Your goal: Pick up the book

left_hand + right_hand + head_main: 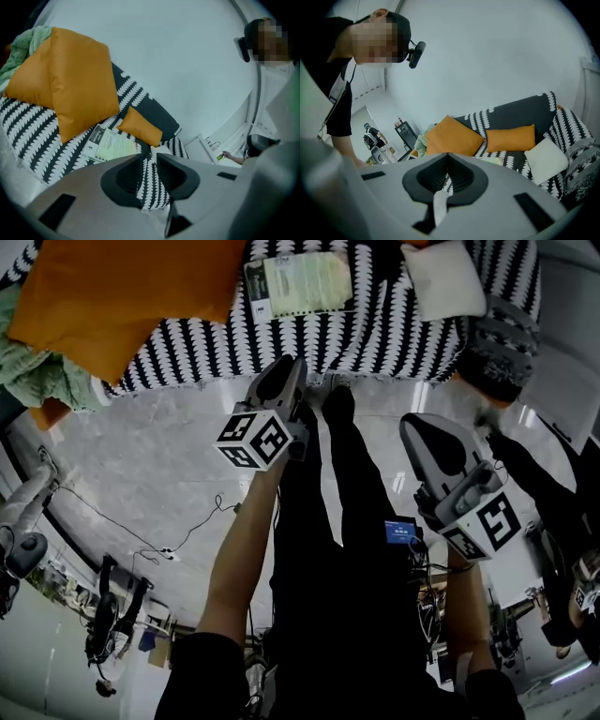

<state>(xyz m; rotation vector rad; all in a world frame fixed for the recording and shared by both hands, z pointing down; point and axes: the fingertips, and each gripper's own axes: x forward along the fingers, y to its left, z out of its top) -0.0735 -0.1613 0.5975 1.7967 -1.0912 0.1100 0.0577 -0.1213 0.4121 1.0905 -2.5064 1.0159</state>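
Observation:
The book [298,284], pale green with a dark spine strip, lies flat on the black-and-white patterned sofa [375,343] at the top of the head view. Short of the sofa's front edge and just below the book hovers my left gripper [284,376]. In the left gripper view the left gripper [150,159] stands open with a narrow gap that holds nothing, and the book [110,145] lies ahead to its left. Further right and nearer to me, my right gripper [422,432] hangs over the floor. In the right gripper view the right gripper [446,158] is shut on nothing, and the book [490,160] peeks out just past it.
A large orange pillow [122,296] and a green blanket [37,376] lie left of the book, a white pillow [448,277] right of it. A small orange cushion [140,126] lies behind the book. A cable [187,531] runs across the floor. Another person [562,512] stands at the right.

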